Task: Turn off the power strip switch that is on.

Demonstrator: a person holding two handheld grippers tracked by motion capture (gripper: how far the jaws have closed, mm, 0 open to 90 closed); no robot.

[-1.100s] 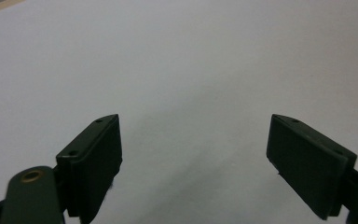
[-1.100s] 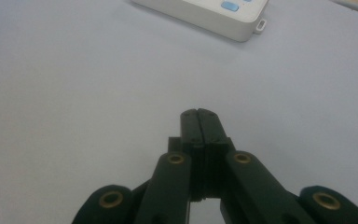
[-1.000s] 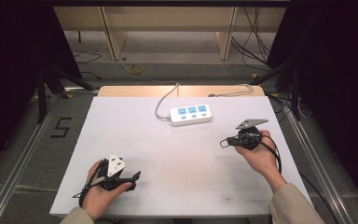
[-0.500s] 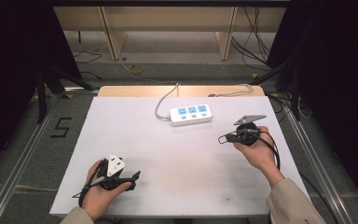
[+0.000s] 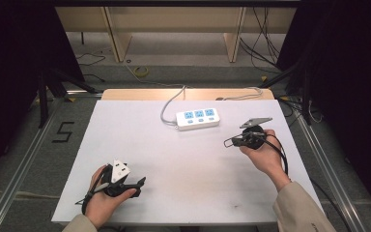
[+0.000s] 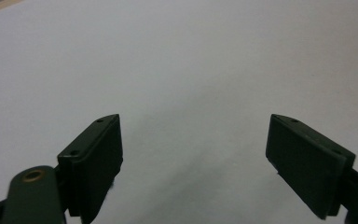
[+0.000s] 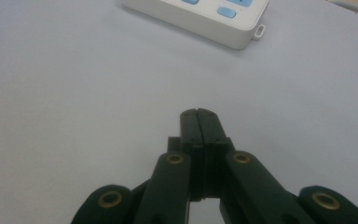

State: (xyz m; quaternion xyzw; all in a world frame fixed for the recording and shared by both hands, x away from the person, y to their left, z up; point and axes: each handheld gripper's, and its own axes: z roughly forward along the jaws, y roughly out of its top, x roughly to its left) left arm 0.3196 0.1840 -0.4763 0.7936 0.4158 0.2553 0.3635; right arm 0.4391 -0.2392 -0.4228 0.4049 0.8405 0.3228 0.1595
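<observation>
A white power strip (image 5: 198, 118) with three blue sockets lies at the back middle of the white table top (image 5: 174, 159); its near corner shows as the power strip (image 7: 205, 18) in the right gripper view. My right gripper (image 5: 230, 142) is held just right of and below the strip, pointing left, jaws pressed together with nothing between them; in its own view the right gripper (image 7: 199, 114) hovers over bare table. My left gripper (image 5: 140, 182) rests near the front left, jaws wide apart; in its own view the left gripper (image 6: 193, 140) frames bare table.
The strip's grey cable (image 5: 168, 104) runs off the back edge of the table. A wooden board edge (image 5: 125, 94) lies behind the white top. Metal rails (image 5: 24, 164) flank the table, and loose cables (image 5: 265, 29) lie on the floor beyond.
My right gripper has drifted a little up and left toward the power strip. The left gripper has stayed in place.
</observation>
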